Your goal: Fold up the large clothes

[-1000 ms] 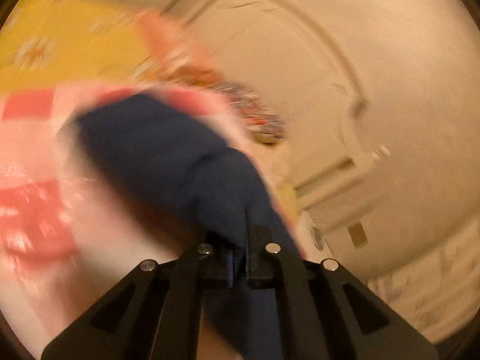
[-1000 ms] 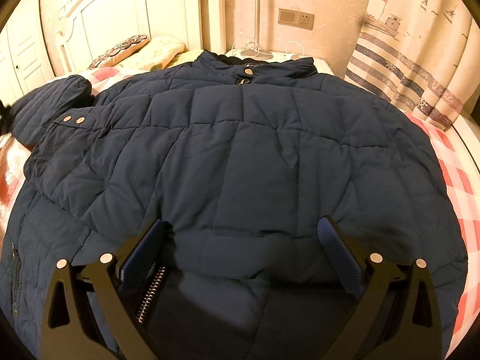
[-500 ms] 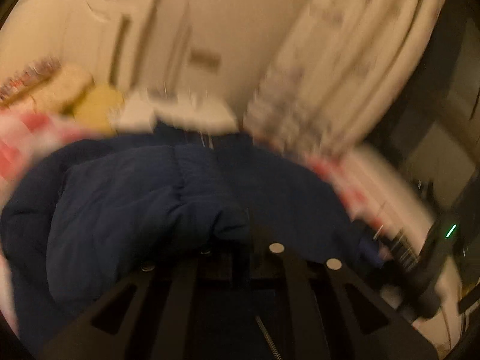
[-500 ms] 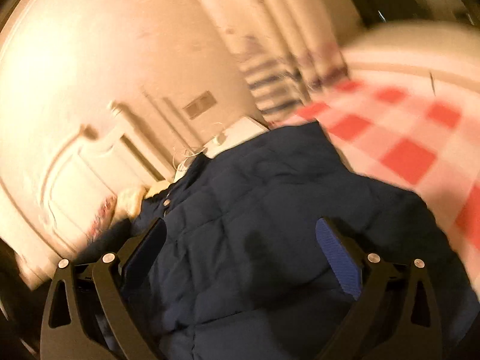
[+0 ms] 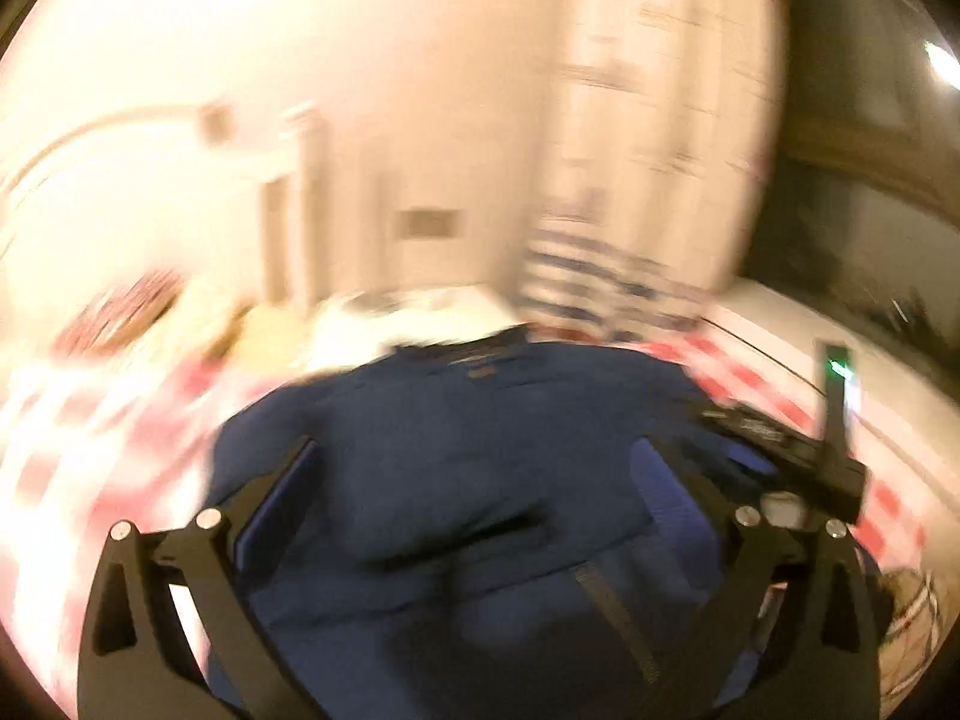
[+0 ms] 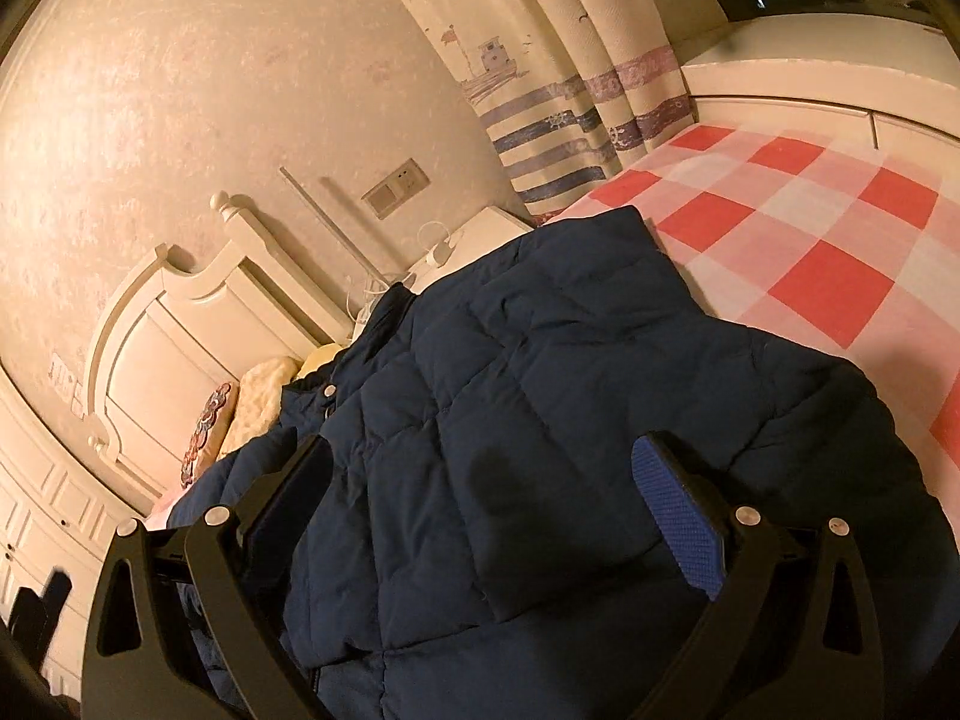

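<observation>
Folding barely begun: we see the navy jacket (image 6: pixel 540 420) spread across the checked bed (image 6: pixel 810 228), collar toward 10 o'clock. Left gripper (image 5: pixel 480 516) opening, empty; right gripper (image 6: pixel 480 510) wide open, empty.

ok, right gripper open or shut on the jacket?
Open. The right gripper has its blue pads spread wide above the jacket, with no fabric pinched between them.

The left gripper (image 5: pixel 474 480) filled the lower frame, its jaws opening wide with nothing pressed between the blue pads. The right gripper (image 6: pixel 480 480) sat low in its frame, rolled sideways, jaws spread wide, gripping nothing.
</observation>
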{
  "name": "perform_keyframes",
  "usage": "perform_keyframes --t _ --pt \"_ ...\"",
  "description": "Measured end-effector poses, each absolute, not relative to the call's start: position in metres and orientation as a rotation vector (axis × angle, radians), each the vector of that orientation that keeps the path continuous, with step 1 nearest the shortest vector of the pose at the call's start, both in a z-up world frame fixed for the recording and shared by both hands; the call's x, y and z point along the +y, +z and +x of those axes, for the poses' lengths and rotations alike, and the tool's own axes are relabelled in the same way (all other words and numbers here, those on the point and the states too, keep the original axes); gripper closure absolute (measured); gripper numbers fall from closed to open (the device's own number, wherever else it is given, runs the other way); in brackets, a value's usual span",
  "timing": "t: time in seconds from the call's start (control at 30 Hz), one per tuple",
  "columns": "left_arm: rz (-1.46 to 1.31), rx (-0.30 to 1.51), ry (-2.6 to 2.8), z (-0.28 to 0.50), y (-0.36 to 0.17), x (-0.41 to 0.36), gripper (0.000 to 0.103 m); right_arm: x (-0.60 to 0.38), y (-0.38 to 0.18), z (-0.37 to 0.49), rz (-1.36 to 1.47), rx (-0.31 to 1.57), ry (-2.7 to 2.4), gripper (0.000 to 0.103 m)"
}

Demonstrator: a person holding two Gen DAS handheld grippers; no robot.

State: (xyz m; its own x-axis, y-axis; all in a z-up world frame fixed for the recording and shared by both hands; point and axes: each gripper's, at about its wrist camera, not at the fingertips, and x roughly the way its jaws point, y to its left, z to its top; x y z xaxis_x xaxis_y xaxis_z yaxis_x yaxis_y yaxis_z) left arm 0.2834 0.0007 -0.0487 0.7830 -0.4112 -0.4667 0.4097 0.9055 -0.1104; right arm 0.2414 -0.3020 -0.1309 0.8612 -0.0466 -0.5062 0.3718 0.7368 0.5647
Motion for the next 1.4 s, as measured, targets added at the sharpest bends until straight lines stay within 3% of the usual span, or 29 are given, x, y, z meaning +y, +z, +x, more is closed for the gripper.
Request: perform_keyframes --t 0.03,0.1,0.13,0.17,0.5,0.6,0.83,0.97,1.1,1.2,1.3,1.33,1.4 --pt "-0.048 0.563 -0.325 0.292 -0.062 0.023 0.003 -0.3 -0.13 0.243 0.701 0.494 -0.237 0.006" --pt "-0.094 0.671 -0.177 0.306 -0.086 0.052 0.021 -0.296 -0.129 0.248 0.675 0.504 -0.226 0.006" --pt "-0.116 0.737 -0.128 0.315 -0.102 0.066 0.038 -0.294 -0.128 0.249 0.663 0.509 -0.22 0.006" --pt "-0.127 0.771 -0.106 0.32 -0.11 0.072 0.042 -0.292 -0.127 0.251 0.65 0.515 -0.215 0.006" --pt "-0.1 0.842 -0.104 0.343 -0.146 0.074 0.042 -0.264 -0.12 0.262 0.524 0.563 -0.138 0.006" --pt "-0.086 0.852 -0.104 0.339 -0.148 0.072 0.039 -0.218 -0.1 0.268 0.319 0.566 -0.006 0.006" --pt "-0.117 0.897 -0.091 0.347 -0.156 0.083 0.015 -0.083 -0.085 0.29 -0.293 0.641 0.16 0.006" --pt "-0.103 0.895 -0.086 0.347 -0.156 0.083 0.014 -0.045 -0.11 0.315 -0.482 0.742 0.157 0.009" --pt "-0.089 0.894 -0.08 0.347 -0.155 0.083 0.014 -0.039 -0.119 0.33 -0.447 0.762 0.16 0.014" --pt "-0.064 0.89 -0.071 0.346 -0.154 0.081 0.014 -0.047 -0.111 0.332 -0.338 0.748 0.179 0.023" --pt "-0.064 0.891 -0.072 0.346 -0.154 0.081 0.014 -0.061 -0.097 0.326 -0.232 0.7 0.207 0.057" --pt "-0.071 0.893 -0.073 0.347 -0.155 0.082 0.013 -0.071 -0.089 0.323 -0.163 0.685 0.216 0.064" --pt "-0.081 0.897 -0.076 0.347 -0.155 0.084 0.012 -0.097 -0.076 0.315 -0.02 0.655 0.217 0.067"
